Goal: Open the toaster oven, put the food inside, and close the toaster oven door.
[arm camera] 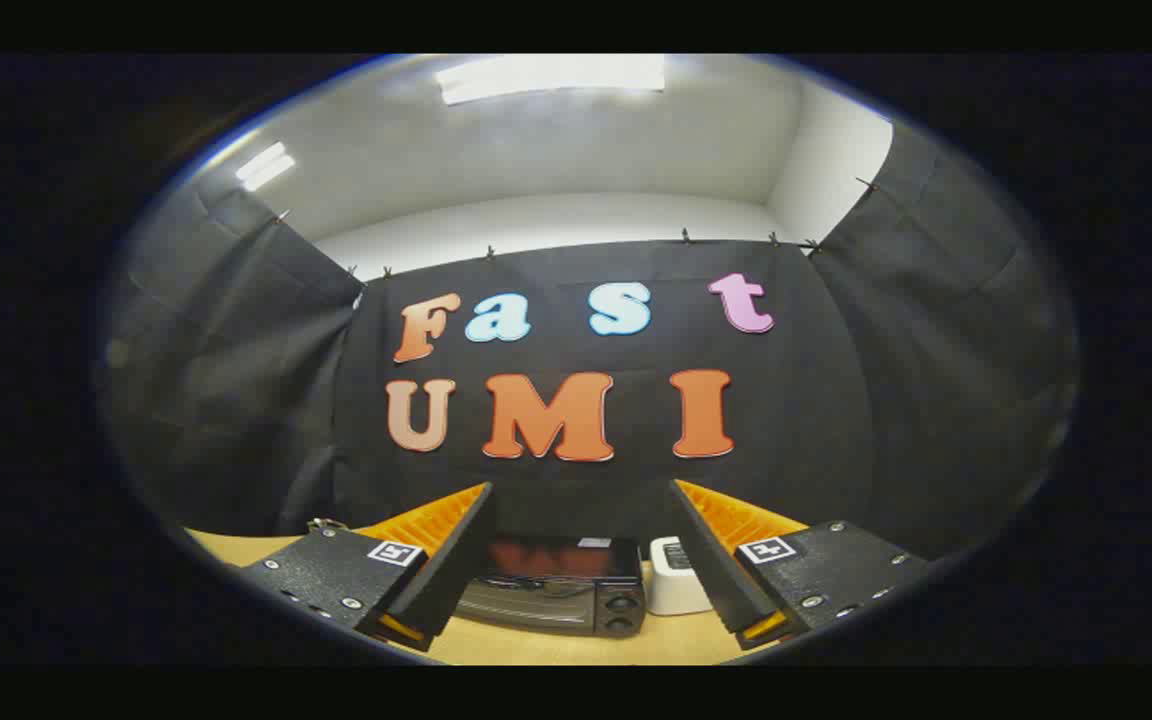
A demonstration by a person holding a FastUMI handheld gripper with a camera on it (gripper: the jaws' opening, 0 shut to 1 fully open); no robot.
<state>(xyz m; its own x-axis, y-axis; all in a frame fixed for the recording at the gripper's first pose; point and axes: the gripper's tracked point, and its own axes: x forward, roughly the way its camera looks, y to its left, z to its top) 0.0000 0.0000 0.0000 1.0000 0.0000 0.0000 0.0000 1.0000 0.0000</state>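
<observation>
Beyond spread tongs [581,490], shut toaster oven [556,585]

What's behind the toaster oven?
Right behind the toaster oven hangs the booth's black cloth wall. A small white box sits beside it on the table. The oven hides whatever lies directly behind its base. The open tool is empty.

Claw-mounted fisheye, high, facing booth wall [576,420]

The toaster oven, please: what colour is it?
Black toaster oven, best in gripper view, beyond the open fingers.
</observation>
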